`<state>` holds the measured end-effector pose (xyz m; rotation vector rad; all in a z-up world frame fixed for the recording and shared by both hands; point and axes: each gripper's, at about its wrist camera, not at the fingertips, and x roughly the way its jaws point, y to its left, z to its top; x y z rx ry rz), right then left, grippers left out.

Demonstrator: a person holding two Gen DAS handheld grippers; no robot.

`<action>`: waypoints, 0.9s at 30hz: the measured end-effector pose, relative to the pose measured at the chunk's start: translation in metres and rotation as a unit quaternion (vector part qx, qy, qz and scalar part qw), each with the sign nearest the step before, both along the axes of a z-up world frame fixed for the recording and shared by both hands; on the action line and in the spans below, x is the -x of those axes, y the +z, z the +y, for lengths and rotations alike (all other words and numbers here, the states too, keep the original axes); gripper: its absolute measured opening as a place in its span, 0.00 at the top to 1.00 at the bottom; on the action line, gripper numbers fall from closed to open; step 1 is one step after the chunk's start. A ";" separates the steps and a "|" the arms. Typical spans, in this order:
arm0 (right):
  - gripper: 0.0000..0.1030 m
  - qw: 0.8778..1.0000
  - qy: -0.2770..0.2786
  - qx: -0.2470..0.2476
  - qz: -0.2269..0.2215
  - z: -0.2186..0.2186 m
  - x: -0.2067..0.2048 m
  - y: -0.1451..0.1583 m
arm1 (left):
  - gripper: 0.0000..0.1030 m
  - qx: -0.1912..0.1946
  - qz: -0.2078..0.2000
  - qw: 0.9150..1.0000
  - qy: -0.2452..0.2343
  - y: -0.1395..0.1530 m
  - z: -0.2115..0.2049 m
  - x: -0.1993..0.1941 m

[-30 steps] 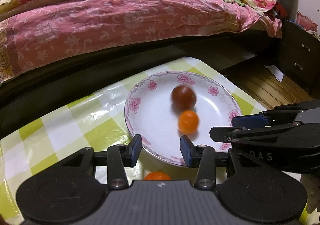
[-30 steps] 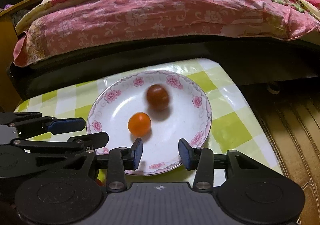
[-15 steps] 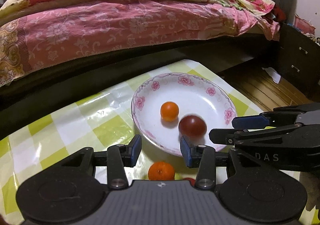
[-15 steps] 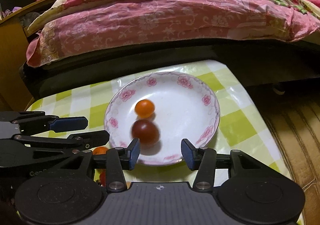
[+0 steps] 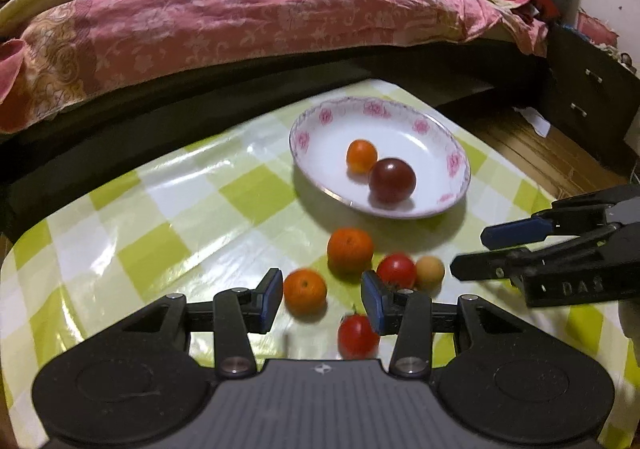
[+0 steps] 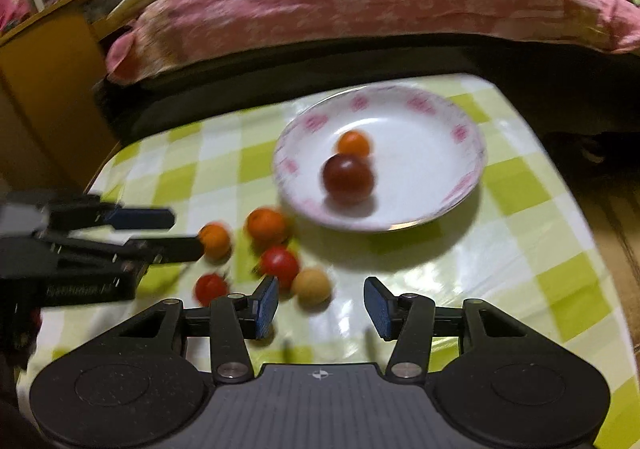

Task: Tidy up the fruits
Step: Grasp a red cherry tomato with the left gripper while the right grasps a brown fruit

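Note:
A white floral plate (image 5: 440, 145) (image 6: 448, 117) holds a small orange fruit (image 5: 361, 155) (image 6: 353, 144) and a dark red tomato (image 5: 392, 179) (image 6: 348, 178). On the checked cloth in front of it lie two mandarins (image 5: 350, 250) (image 5: 305, 290), two red tomatoes (image 5: 397, 270) (image 5: 357, 335) and a pale yellow fruit (image 5: 429, 271) (image 6: 311, 286). My left gripper (image 5: 322, 299) is open, with one mandarin just ahead between its fingers. My right gripper (image 6: 321, 303) is open and empty, the pale fruit just ahead of its left finger.
A bed with a pink floral quilt (image 5: 240, 9) runs along the far side of the table. A dark nightstand (image 5: 588, 89) stands at the right, above a wooden floor (image 5: 532, 157). A yellow wooden cabinet (image 6: 52, 89) is at the left in the right wrist view.
Both grippers have pulled back from the plate toward me, bringing the loose fruits on the cloth into view. The dark tomato rolled across the plate and now rests beside the small orange fruit.

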<state>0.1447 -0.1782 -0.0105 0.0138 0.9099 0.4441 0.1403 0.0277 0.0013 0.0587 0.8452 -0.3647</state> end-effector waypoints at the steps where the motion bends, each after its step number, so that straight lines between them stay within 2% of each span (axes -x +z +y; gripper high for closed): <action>1: 0.55 1.000 0.011 0.005 0.000 0.003 0.004 -0.002 | 0.52 -0.001 0.001 1.000 -0.006 0.000 0.001 0.002; 5: 0.55 0.999 0.049 0.022 -0.002 0.018 0.012 -0.010 | 0.51 -0.013 -0.002 1.000 -0.024 -0.002 0.004 0.011; 11: 0.57 0.996 0.074 0.041 0.000 0.037 0.008 -0.018 | 0.51 -0.017 0.009 0.999 -0.041 -0.007 0.004 0.016; 19: 0.70 0.995 0.085 0.050 0.012 0.048 0.005 -0.027 | 0.51 -0.019 0.014 0.998 -0.054 -0.010 0.003 0.021; 21: 0.78 0.995 0.085 0.050 0.011 0.047 0.005 -0.027 | 0.51 -0.019 0.016 0.998 -0.056 -0.011 0.002 0.021; 27: 0.80 0.996 0.074 0.056 0.016 0.043 0.006 -0.024 | 0.51 -0.018 0.021 0.998 -0.061 -0.016 -0.004 0.020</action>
